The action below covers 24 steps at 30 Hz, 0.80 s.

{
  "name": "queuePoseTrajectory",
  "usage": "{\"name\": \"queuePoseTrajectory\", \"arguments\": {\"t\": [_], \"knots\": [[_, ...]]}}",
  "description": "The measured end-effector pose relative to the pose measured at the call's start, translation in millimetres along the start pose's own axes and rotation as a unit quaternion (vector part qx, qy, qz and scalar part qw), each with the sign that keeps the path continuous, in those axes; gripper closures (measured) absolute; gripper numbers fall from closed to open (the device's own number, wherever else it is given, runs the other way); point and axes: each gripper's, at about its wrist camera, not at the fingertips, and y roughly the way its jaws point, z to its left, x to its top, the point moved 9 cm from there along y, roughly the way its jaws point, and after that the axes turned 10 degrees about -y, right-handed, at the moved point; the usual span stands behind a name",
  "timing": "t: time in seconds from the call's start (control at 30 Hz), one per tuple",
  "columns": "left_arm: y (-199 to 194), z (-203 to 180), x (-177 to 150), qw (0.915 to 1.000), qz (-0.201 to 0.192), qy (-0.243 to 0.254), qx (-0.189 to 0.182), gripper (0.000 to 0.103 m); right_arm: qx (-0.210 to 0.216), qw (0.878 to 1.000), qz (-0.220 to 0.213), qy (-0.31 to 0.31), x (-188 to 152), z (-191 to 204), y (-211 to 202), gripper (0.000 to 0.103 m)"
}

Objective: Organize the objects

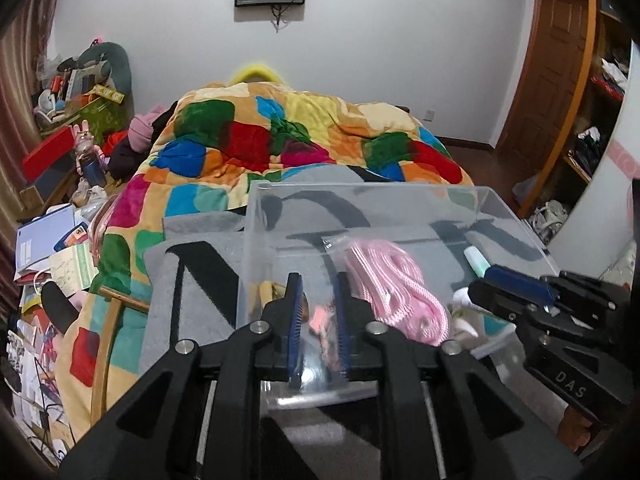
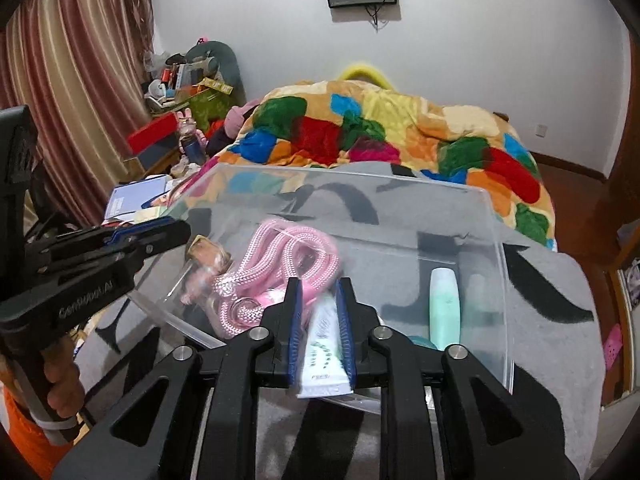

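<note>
A clear plastic box [image 1: 256,240] [image 2: 496,240] sits on a grey blanket on the bed. Inside lie a pink rope in a clear bag [image 1: 394,288] [image 2: 276,264], a mint green bottle [image 2: 444,304] [image 1: 476,261] and a small brownish packet [image 2: 208,254]. My left gripper [image 1: 318,316] is over the box's near left side, its blue pads narrowly apart around a small clear bag with pink bits [image 1: 320,316]. My right gripper [image 2: 320,328] is shut on a white tube with green print [image 2: 322,354], held above the box's near edge. Each gripper shows in the other's view [image 1: 516,280] [image 2: 148,232].
The grey blanket with black letters [image 1: 200,280] [image 2: 552,320] lies over a colourful patchwork quilt [image 1: 280,136] [image 2: 360,132]. Books and clutter [image 1: 52,248] fill the floor at the left. A wooden door [image 1: 548,80] and open shelves stand at the right.
</note>
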Motion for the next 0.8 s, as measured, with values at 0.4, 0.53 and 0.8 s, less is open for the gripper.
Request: {"name": "queuePoseTrajectory", "arguments": {"t": [0.4,0.53,0.8], "knots": [[-43,-18,-8,0.9982,-0.035,0.023,-0.043,0.078,0.016,0.999,-0.044,-0.015,-4,10,-50,0.082],[-60,-26,-16,0.9965,-0.054,0.034,-0.055,0.060,0.016,0.997,-0.067,-0.019,-8,14,-72,0.079],[-76,-31,-36,0.9944,-0.078,0.034,-0.063,0.034,0.002,0.995,-0.102,-0.017,-26,14,-99,0.043]]}}
